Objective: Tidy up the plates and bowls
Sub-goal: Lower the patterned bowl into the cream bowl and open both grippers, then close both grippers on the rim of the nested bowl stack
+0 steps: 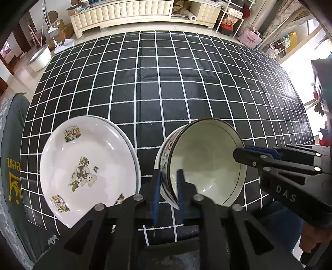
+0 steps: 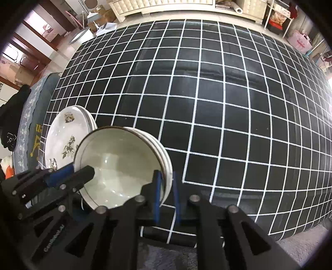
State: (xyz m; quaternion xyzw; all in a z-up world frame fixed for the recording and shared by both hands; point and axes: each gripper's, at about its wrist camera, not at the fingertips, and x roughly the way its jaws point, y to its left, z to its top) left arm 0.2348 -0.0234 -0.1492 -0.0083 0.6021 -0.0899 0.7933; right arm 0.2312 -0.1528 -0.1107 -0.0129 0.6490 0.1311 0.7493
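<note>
A stack of patterned bowls (image 1: 207,164) with a pale inside stands on the black checked tablecloth (image 1: 166,83). My left gripper (image 1: 168,182) is shut on the near left rim of the bowls. My right gripper (image 2: 166,182) is shut on the right rim of the same stack (image 2: 120,162); it also shows in the left wrist view (image 1: 244,155). A stack of white plates (image 1: 87,172) with printed pictures lies just left of the bowls, also seen in the right wrist view (image 2: 66,139).
A chair with a grey cover (image 1: 12,166) stands at the table's left edge. A white cabinet (image 1: 124,12) and shelves (image 1: 232,16) stand beyond the table's far edge. The tablecloth stretches far and right of the dishes.
</note>
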